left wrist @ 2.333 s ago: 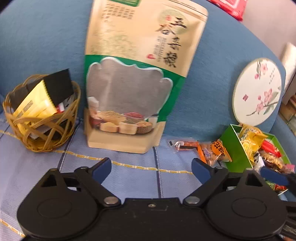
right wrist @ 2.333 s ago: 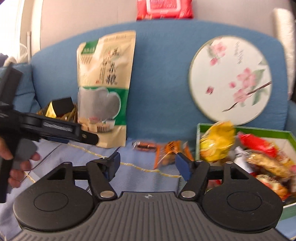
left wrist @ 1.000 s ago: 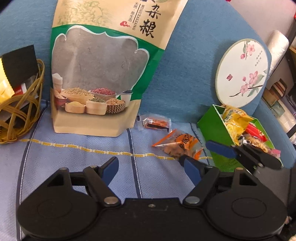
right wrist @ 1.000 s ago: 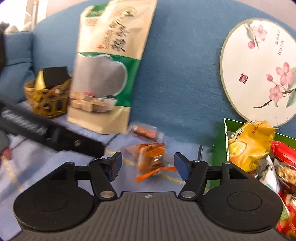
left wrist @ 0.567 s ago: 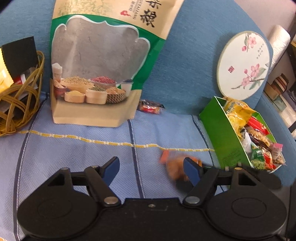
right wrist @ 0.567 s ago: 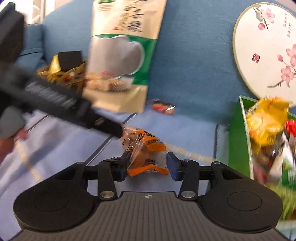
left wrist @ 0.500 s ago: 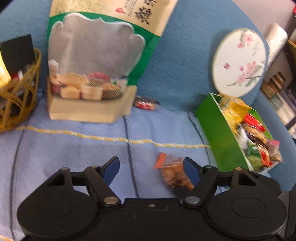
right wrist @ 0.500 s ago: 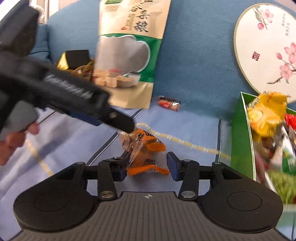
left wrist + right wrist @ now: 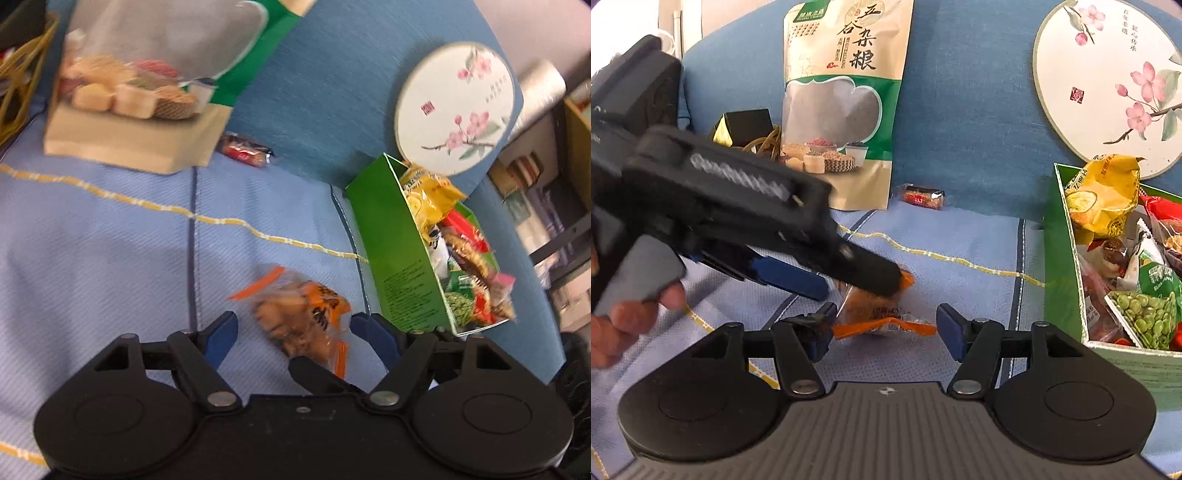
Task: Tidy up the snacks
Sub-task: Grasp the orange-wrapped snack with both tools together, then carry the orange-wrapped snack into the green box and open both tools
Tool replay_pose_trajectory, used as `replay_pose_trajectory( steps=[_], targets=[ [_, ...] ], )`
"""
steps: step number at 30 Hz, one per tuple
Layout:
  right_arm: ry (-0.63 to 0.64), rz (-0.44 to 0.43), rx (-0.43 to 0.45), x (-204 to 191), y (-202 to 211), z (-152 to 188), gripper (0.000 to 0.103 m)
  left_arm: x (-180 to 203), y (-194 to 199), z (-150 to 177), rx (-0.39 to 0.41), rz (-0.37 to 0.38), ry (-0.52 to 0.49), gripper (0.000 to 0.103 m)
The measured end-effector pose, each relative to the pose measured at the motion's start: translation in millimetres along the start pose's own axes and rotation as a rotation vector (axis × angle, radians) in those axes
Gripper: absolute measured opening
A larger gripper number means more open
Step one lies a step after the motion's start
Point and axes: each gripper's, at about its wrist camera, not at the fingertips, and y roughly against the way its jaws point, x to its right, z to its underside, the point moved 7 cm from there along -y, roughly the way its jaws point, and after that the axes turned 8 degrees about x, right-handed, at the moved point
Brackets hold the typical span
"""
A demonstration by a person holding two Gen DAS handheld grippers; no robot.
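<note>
1. Two grippers meet over one orange snack packet (image 9: 882,314), which lies on the light blue cushion (image 9: 960,240) just left of the green box (image 9: 1060,258) already full of snacks.
2. As I judge it, the step in hand is getting this packet gripped so it can go into the box. To do it well, one gripper should take it across the full middle, not by the thin orange seam, which would slip or tear.
3. Only one gripper should close. The other should back off first, so the two do not collide over the packet.
4. Right gripper (image 9: 884,328): its jaws have just been opening and now stand wide. The packet's lower edge lies between them, with the left tip at or very near the orange seam, and nothing is clamped.
5. Left gripper (image 9: 291,330): its jaws are wide apart in its own view, with the packet between them and no pad pressing on it. In the right wrist view one of its fingers lies across the packet's top edge.
6. One smaller red snack (image 9: 921,195) waits near the foot of the big grain bag (image 9: 846,110), against the blue backrest.
</note>
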Motion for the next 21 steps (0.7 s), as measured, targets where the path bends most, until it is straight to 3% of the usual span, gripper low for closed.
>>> replay_pose_trajectory(
  steps=[3,4,5,7,11,21],
  targets=[
    [0.002,-0.001,-0.004,0.3,-5.7,0.6,0.099,3.1,-8.5,-1.0,0.016,-0.007,0.003,0.103],
    [0.000,-0.005,-0.011,0.6,-7.9,1.7,0.094,3.7,-11.1,-1.6,0.022,-0.015,-0.003,0.087],
    [-0.003,-0.007,-0.017,0.9,-9.1,3.0,0.079,4.2,-14.5,-0.6,0.012,-0.009,-0.007,0.048],
    [-0.002,-0.005,-0.009,0.5,-5.1,3.8,0.074,6.6,-16.1,0.9,0.000,-0.005,0.013,0.044],
    [-0.002,0.013,0.043,2.4,18.4,-2.1,0.072,28.2,-4.4,0.6,0.014,0.002,-0.048,0.040],
    [-0.043,0.146,0.268,54.7,96.2,-50.9,0.073,136.7,12.1,-31.9,0.119,0.123,-0.242,0.041]
  ],
)
